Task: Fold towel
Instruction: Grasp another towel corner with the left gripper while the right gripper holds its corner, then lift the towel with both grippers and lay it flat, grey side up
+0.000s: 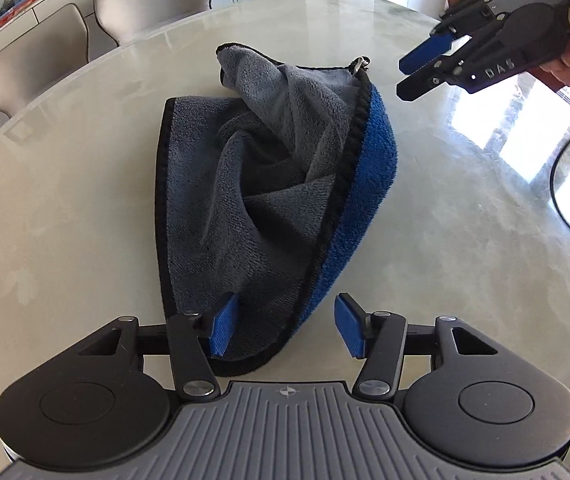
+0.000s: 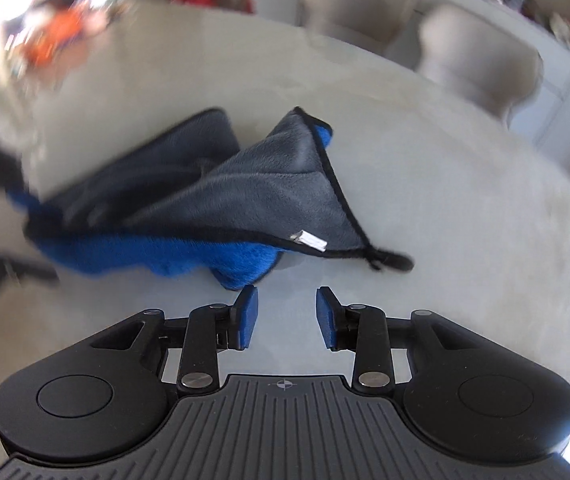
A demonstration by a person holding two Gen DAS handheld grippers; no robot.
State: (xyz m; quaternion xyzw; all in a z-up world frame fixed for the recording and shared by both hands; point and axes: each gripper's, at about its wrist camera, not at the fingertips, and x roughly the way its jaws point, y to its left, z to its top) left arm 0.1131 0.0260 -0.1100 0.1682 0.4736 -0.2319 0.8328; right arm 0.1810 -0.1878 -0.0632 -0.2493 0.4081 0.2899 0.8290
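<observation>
Towel is lying crumpled on the pale marble-look table, grey face mostly up, blue face showing along one long side, black-trimmed edges twisted and bunched toward the middle; no clean fold is showing, so I am judging the task as barely started, with flattening, corner alignment and the fold itself all left to do. Left gripper is sitting at the near end of the towel, its jaws apart: one blue pad is overlapping the towel's near corner, the other is standing off the cloth over bare table, and nothing is pinched between them. Right gripper is hovering just short of the towel's blue edge, jaws apart with only table between them, holding nothing; from the left wrist view it is hanging above the table beyond the towel's far corner, near the hanging loop. The right wrist view is smeared, so finer contact there I cannot tell. Chairs are standing beyond the towel.
</observation>
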